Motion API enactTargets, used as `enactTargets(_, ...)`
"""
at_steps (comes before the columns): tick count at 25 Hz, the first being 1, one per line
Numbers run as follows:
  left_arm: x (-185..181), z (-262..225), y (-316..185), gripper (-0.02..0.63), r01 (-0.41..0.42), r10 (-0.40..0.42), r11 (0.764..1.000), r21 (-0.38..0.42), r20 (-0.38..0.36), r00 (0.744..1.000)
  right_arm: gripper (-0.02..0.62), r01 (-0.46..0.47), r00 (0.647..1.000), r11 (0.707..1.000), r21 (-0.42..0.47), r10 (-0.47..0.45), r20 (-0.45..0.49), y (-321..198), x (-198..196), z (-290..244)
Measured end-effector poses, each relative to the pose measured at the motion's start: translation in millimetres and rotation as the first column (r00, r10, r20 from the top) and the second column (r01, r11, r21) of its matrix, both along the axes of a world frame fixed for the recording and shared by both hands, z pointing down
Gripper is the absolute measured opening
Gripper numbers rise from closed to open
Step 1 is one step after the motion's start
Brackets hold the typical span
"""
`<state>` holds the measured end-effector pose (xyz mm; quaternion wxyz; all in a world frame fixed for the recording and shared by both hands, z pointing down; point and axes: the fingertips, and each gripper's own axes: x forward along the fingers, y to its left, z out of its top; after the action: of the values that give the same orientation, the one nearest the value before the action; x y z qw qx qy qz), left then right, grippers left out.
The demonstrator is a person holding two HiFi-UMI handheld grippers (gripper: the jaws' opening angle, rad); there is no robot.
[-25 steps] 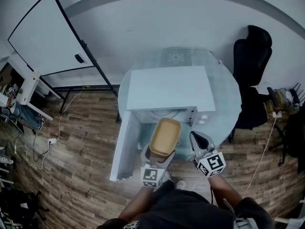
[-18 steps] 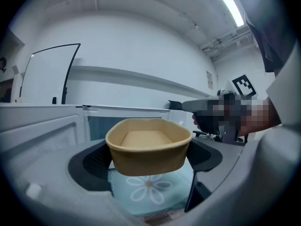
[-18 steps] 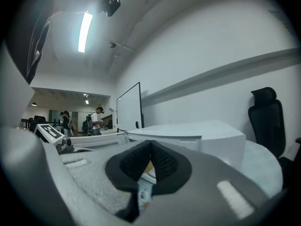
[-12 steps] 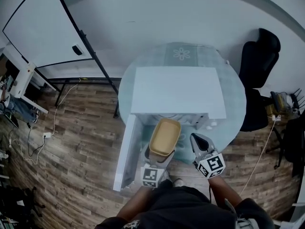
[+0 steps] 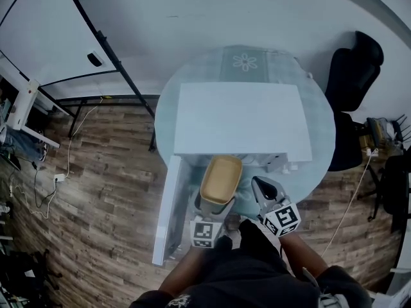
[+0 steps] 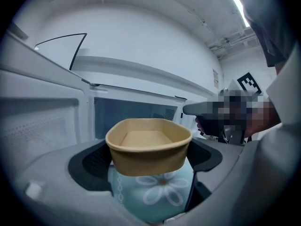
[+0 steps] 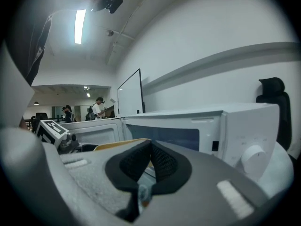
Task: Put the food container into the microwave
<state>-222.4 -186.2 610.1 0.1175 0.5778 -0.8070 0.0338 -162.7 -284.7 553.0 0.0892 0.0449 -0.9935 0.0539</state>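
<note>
I have the left gripper (image 5: pixel 215 203) clamped on the food container (image 6: pixel 148 147), jaws pressing its two long sides below the rim, so the open tub rides level and its mouth faces up. It hangs over the near edge of the round table (image 5: pixel 321 133), just in front of the microwave (image 5: pixel 241 117), not yet inside, as far as I can judge. The microwave sits toward the middle of the tabletop with its door (image 5: pixel 168 207) swung wide to the left, past the table's left edge, which leaves the dark cavity (image 6: pixel 134 114) straight ahead of the tub. I hold it a little above the flowered cloth (image 6: pixel 157 194), probably to clear the sill on the way in. The right gripper (image 7: pixel 150 149) is pinched together on nothing and parked just right of the container, near the control knob (image 7: pixel 253 158) side, out of the path. My next push should go straight forward and stay level.
</note>
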Motion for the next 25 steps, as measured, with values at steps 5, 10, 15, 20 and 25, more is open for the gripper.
enactTargets(5, -7, 13, -10, 0.497, 0.035, -0.035, 0.999, -0.009, -0.010, 0.999, 0.002, 0.048, 0.999, 0.998, -0.032, -0.048, -0.019, -2, -13, 18)
enactTargets(10, -18, 27, -20, 0.498, 0.057, -0.057, 0.998, -0.029, -0.017, 0.998, 0.002, 0.071, 0.997, 0.995, -0.072, -0.074, -0.038, -6, -21, 36)
enactTargets(15, -32, 34, -27, 0.498, 0.079, -0.080, 0.996, -0.033, -0.020, 0.997, 0.002, 0.094, 0.994, 0.993, -0.073, -0.098, -0.053, -8, -30, 50)
enactTargets(20, -50, 37, -35, 0.499, 0.107, -0.106, 0.994, -0.034, 0.007, 0.994, 0.002, 0.112, 0.991, 0.991, -0.075, -0.116, -0.063, -10, -42, 64)
enactTargets(25, -59, 45, -42, 0.498, 0.112, -0.111, 0.993, -0.042, 0.030, 0.993, 0.001, 0.096, 0.993, 0.989, -0.114, -0.102, -0.052, -14, -48, 74)
